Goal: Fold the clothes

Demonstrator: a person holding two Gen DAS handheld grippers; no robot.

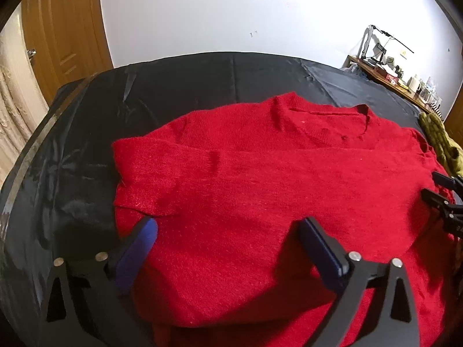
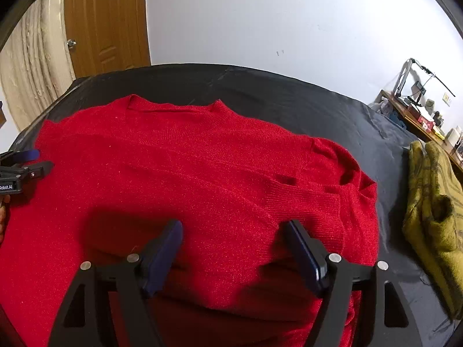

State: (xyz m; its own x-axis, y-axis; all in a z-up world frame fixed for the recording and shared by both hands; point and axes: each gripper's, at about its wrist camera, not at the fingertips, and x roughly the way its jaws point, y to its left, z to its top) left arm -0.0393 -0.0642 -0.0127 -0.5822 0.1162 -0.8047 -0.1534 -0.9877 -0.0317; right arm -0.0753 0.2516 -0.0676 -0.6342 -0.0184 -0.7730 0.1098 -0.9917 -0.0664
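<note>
We see a fuzzy red sweater (image 1: 260, 179) lying collar away from us, sleeves folded in, on black sheeting (image 1: 86, 121) | our left gripper (image 1: 228, 225) spread wide, empty | our right gripper (image 2: 233, 228) parted, gripping nothing | olive garment (image 2: 434, 202) beside.

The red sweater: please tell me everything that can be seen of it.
The red sweater is a fuzzy knit with a ribbed round collar at its far end. It lies flat on the black sheet, sleeves folded in across the body, so its outline is roughly rectangular. The near part appears doubled over, forming a thicker layer. The left gripper and right gripper stand open over its near edge, neither clamping the cloth. A yellow-green garment lies beside it on the right, apart.
</note>
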